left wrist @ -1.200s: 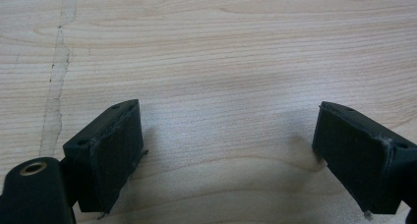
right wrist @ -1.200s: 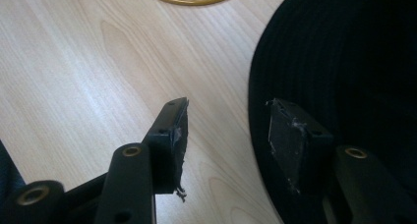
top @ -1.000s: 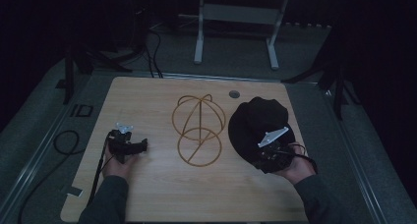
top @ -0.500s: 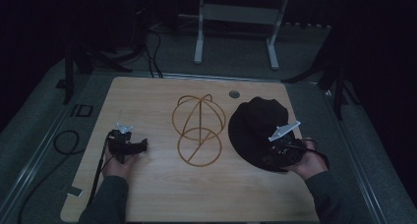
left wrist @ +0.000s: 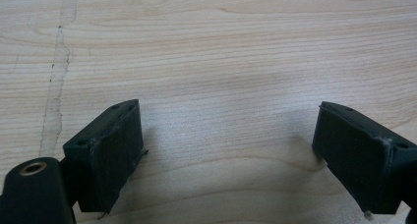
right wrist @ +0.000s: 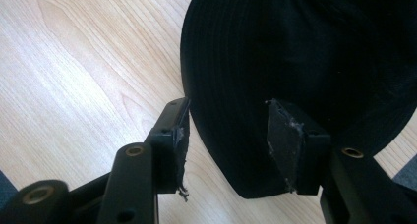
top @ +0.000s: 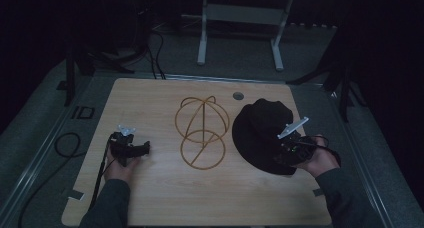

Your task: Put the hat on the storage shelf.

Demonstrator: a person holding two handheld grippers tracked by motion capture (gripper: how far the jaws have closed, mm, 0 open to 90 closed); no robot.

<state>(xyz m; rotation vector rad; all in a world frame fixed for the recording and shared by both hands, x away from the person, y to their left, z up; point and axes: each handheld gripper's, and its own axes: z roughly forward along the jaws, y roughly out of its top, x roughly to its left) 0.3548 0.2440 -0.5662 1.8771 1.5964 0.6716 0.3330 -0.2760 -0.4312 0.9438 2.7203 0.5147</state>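
Resting on the wooden worktop [top: 150,188], the left hand-held gripper [left wrist: 226,150] has its jaws spread wide over bare wood, grasping nothing. The right hand-held gripper [right wrist: 226,145] is also released, its jaws straddling the near brim of a black hat [top: 265,133] lying at the worktop's right side. A golden wire hat stand [top: 202,130] sits between the two, just beside the hat.

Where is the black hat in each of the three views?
High view: the black hat lies at the right of the wooden table, beside the wire frame.
Left gripper view: not in it.
Right gripper view: the hat takes up the upper right, its brim between the open jaws.
Shared landmark: the table's wood grain.
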